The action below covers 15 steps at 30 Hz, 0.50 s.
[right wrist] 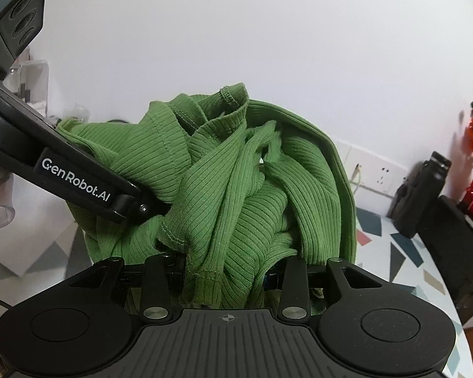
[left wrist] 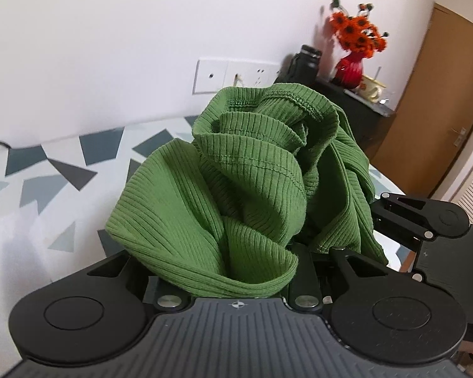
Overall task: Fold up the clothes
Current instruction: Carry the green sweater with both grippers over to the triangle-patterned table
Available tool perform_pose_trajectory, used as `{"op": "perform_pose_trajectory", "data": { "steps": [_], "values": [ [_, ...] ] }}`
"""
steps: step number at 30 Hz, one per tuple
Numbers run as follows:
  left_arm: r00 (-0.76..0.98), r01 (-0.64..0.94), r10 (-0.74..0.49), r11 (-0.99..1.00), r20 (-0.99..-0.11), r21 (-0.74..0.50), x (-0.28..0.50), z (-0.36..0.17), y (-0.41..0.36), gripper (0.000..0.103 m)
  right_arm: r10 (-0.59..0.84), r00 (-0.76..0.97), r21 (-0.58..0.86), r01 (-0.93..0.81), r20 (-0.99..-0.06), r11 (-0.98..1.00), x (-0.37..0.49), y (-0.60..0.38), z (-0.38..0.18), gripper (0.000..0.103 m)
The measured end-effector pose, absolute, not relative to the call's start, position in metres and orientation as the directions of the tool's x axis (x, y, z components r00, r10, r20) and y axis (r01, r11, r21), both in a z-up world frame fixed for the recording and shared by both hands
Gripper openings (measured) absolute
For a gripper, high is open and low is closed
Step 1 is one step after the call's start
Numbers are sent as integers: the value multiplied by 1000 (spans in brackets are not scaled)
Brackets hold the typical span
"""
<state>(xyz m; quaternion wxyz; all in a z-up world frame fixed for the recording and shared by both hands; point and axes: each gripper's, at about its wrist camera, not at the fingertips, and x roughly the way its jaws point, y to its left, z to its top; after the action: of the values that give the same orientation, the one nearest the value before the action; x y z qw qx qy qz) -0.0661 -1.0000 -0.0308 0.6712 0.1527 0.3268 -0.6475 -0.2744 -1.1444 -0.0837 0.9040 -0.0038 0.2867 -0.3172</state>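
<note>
Both tongs, left [left wrist: 236, 271] and right [right wrist: 227, 271], clamp the bunched green ribbed-knit garment [left wrist: 236, 173]. Likely risk: gripping several layers, so it won't spread flat.

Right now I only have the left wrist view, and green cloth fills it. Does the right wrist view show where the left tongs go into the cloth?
Observer: Yes. The left tongs come in from the left edge, and their tip is buried in the green ribbed garment.
Operator: Can you see the right tongs' fingertips there?
Observer: No. The garment drapes over the front of the right tongs, so only their linkage shows.
Operator: Is there anything left of the garment that I miss?
Observer: A clear container stands by the wall, behind the left tongs.
</note>
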Motion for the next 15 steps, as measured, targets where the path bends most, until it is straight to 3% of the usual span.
{"op": "perform_pose_trajectory", "data": {
  "steps": [15],
  "values": [
    [12, 924, -620, 308, -784, -229, -116, -92, -1169, 28, -384, 642, -88, 443, -664, 892, -320, -1323, -156, 34]
  ]
}}
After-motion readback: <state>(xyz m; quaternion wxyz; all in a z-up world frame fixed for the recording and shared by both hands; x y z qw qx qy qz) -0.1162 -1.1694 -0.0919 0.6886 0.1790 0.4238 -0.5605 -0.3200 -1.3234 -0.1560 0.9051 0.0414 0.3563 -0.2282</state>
